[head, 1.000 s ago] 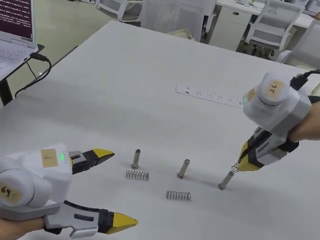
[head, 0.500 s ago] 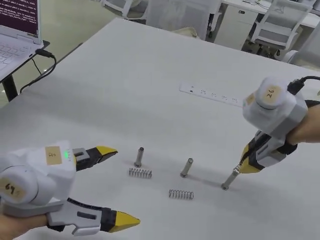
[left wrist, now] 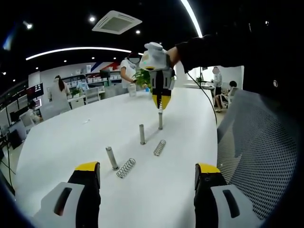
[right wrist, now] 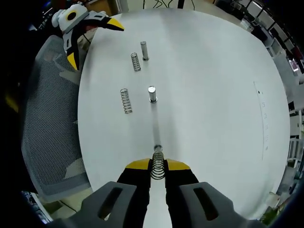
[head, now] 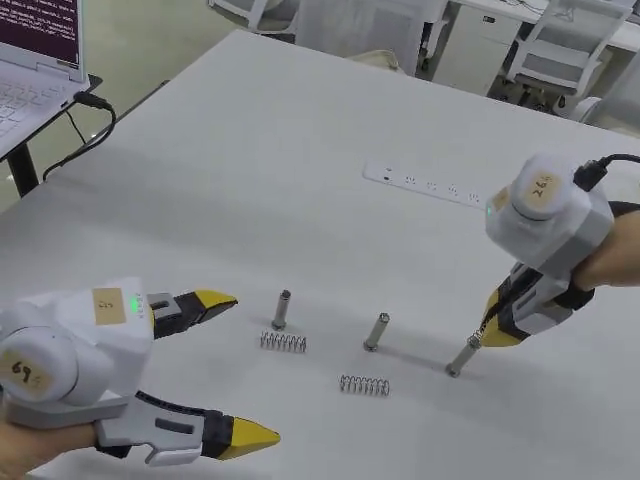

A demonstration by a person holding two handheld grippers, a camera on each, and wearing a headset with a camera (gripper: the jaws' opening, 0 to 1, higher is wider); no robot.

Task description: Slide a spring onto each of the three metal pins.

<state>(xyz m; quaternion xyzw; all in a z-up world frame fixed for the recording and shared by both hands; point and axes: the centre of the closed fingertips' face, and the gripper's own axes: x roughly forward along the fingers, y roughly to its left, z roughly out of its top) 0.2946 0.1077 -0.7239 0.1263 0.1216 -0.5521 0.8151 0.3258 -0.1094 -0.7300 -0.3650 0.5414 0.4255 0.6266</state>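
Three metal pins stand on the white table: left pin (head: 281,309), middle pin (head: 376,331), right pin (head: 462,355). My right gripper (head: 493,325) (right wrist: 157,165) is shut on a spring (right wrist: 157,166) and holds its lower end at the top of the right pin (right wrist: 157,148). Two loose springs lie flat, one (head: 283,342) beside the left pin, the other (head: 364,385) in front of the middle pin. My left gripper (head: 233,368) (left wrist: 147,172) stands open, with nothing in it, left of the pins. The left gripper view shows the pins (left wrist: 141,134) and the right gripper (left wrist: 160,101) ahead.
A white power strip (head: 425,186) lies on the table (head: 250,150) beyond the pins. A laptop (head: 35,60) with a black cable (head: 85,135) sits on a stand at the far left. Office chairs (head: 545,45) stand behind the table's far edge.
The head camera has shifted a little. My right gripper has lowered the spring slightly toward the right pin's top. The left gripper stays open in place.
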